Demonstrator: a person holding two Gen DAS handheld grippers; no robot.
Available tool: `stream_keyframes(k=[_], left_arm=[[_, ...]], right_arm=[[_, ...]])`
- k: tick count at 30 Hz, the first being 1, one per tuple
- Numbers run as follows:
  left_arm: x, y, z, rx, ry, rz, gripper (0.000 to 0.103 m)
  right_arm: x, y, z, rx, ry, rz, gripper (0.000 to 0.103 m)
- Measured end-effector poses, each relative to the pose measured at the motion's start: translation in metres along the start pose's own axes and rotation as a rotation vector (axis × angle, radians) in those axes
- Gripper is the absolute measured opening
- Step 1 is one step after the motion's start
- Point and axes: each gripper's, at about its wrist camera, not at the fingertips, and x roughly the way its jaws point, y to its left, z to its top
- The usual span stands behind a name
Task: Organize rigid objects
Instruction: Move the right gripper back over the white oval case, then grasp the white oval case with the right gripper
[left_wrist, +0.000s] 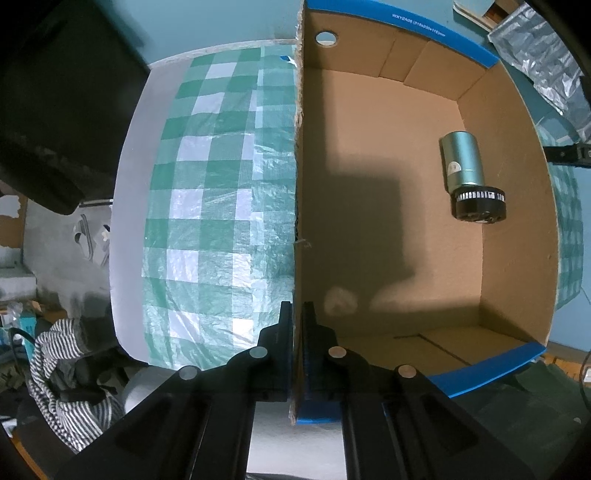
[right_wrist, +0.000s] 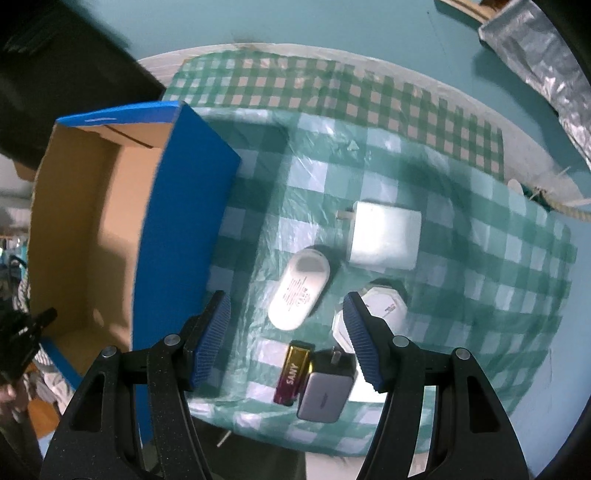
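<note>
In your left wrist view, the green-and-white checked tablecloth (left_wrist: 214, 192) fills the left half of the frame. Down the middle runs the side wall of an open cardboard box (left_wrist: 298, 184), seen edge-on from above. Your left gripper (left_wrist: 297, 314), at the bottom centre, is clamped tight on that wall, one finger outside and one inside. The box's brown floor spreads across the right half, and on it at the centre right lies a teal cylinder with a black end (left_wrist: 469, 177), on its side, near the box's right-hand wall.

In your right wrist view, the same box (right_wrist: 181, 236) stands at the left, its blue outer wall facing the table. Your right gripper (right_wrist: 288, 339), at the bottom centre, hangs about half open with nothing between its pads. Just beyond the fingers a white oval device (right_wrist: 300, 290) lies tilted on the cloth. Below it, between the fingers, a gold and magenta battery (right_wrist: 291, 373) lies touching a grey plug adapter (right_wrist: 325, 395). Farther right, a white square charger (right_wrist: 384, 236) sits at the centre of the frame, and a white rounded plug (right_wrist: 384, 306) is partly hidden behind the right finger.
</note>
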Motion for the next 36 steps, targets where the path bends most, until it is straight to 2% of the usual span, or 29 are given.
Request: stream_keyframes(k=[7, 23, 28, 30, 33, 36], left_arm=[[0.0, 0.0, 0.001, -0.008, 0.004, -0.009, 0.004], [0.002, 0.001, -0.001, -0.004, 0.012, -0.016, 0.004], [0.001, 0.001, -0.003, -0.006, 0.003, -0.015, 0.004], [0.0, 0.001, -0.003, -0.005, 0.002, -0.014, 0.004], [0.001, 0.0, -0.004, -0.002, 0.001, -0.007, 0.004], [0.001, -0.001, -0.003, -0.003, 0.001, -0.006, 0.004]], right_arm=[[0.026, -0.009, 0.004, 0.039, 0.032, -0.008, 0.064], [0.069, -0.011, 0.009, 0.091, 0.048, -0.015, 0.064], [0.075, -0.014, 0.008, 0.116, 0.034, -0.02, 0.052], [0.076, -0.014, 0.007, 0.122, 0.03, -0.023, 0.05], [0.076, -0.014, 0.008, 0.116, 0.02, -0.04, 0.04], [0.077, -0.016, 0.008, 0.108, 0.02, -0.036, 0.038]])
